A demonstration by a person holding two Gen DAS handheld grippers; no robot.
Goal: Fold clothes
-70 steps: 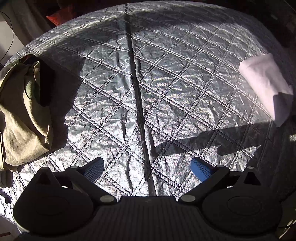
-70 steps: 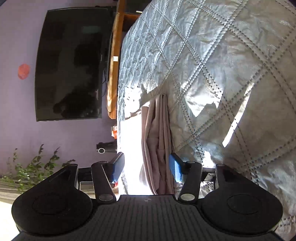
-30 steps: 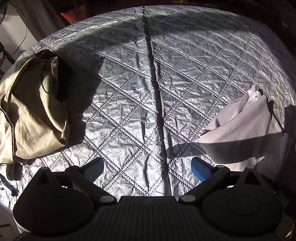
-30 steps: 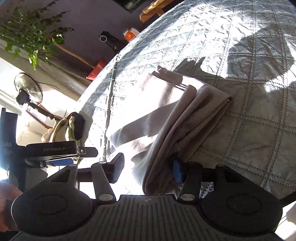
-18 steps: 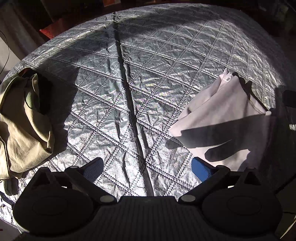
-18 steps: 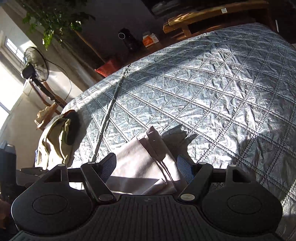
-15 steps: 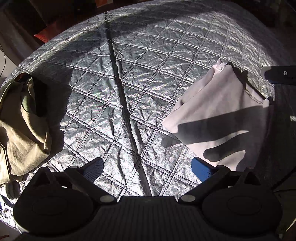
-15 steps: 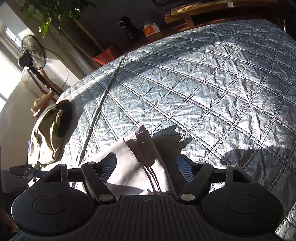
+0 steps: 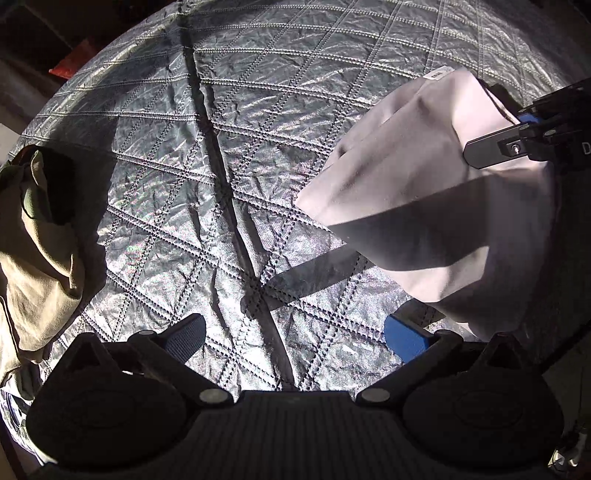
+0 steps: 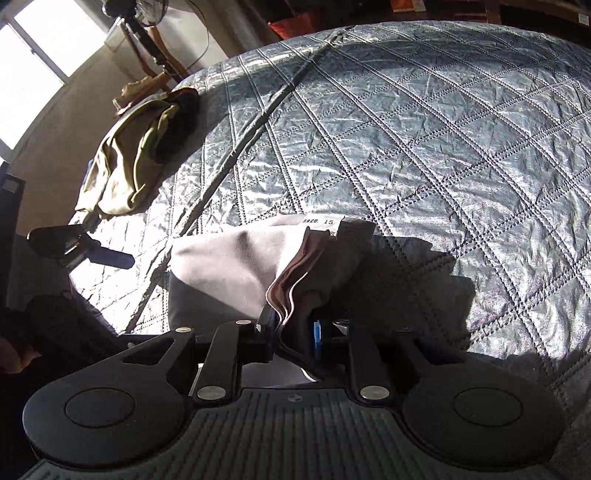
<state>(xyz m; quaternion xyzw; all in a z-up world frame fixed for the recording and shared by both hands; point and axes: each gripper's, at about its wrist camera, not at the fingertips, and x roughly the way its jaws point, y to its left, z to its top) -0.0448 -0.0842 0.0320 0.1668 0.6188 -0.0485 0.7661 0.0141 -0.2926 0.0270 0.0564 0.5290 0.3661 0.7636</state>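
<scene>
Now the right gripper (image 10: 293,330) has just been closing, and its jaws pinch the layered edge of the pale folded cloth (image 10: 236,258); several stacked plies sit squeezed between the black finger and the blue pad. From that pinch the cloth runs forward and to the gripper's left, lit on top, shadowed underneath, with a small printed label (image 10: 320,221) at its far edge. Whether the far end of the cloth rests on the quilted grey bedspread (image 10: 424,140) or hangs just above it, I cannot tell.

Left gripper (image 9: 295,334): jaws wide apart, nothing between them, only bedspread (image 9: 207,206) and a dark seam (image 9: 225,192) running away ahead of the fingers. It points steeply down at the cover. The same pale cloth (image 9: 417,177) lies ahead and to its right, near the blue right pad (image 9: 404,338) but not touching it; the right gripper (image 9: 517,131) shows at the far right edge of this view, clamped on the cloth's edge.

Olive-tan garment (image 9: 33,236), crumpled, lies well off to the left gripper's left at the bedspread's edge. From the right wrist view the same garment (image 10: 125,162) lies far ahead-left, well apart from the pale cloth. Standing fan (image 10: 147,22) beyond it, by a bright window.
</scene>
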